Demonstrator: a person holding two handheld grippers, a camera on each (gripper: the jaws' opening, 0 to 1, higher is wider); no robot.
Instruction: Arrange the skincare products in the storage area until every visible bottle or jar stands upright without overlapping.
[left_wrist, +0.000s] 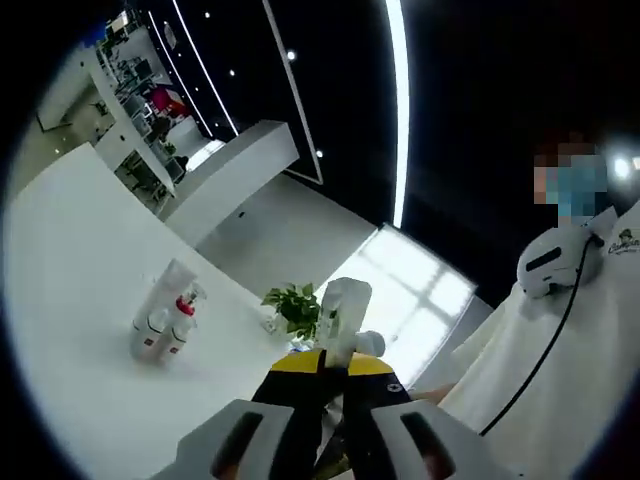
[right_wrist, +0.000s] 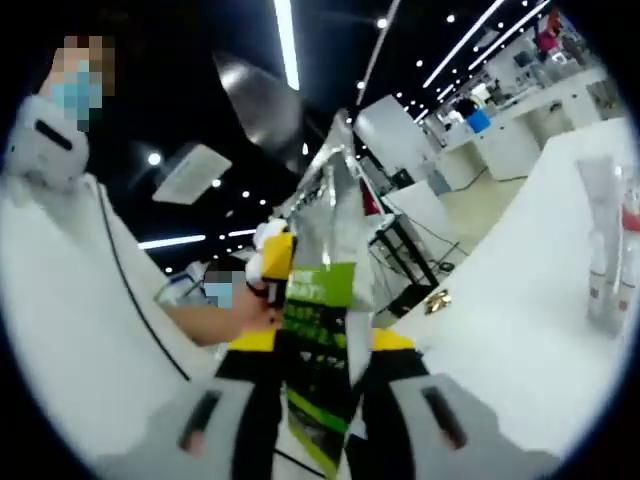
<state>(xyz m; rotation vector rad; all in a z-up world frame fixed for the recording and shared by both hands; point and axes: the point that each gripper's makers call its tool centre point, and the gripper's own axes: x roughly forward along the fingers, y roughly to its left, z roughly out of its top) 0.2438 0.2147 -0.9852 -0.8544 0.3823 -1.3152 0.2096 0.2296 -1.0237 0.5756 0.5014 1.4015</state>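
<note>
Left gripper (left_wrist: 325, 425) pinching a white bottle (left_wrist: 345, 318), raised off the white table (left_wrist: 70, 290); light, rigid, slick, so best held mid-body. Right gripper (right_wrist: 318, 400) clamped on a green-labelled tube (right_wrist: 325, 300), soft, held low and tilted. Remaining bottles (left_wrist: 165, 322) upright nearby.

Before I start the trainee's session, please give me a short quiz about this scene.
1. True or false: the jaws of the right gripper are empty.
2. The pump top among the bottles standing on the white table is: A red, B blue, C black.
3. Fill in: the left gripper grips a white bottle; behind it sits a small green ____.
Key: 1 false, they grip a green-labelled tube; 2 A; 3 plant.
</note>
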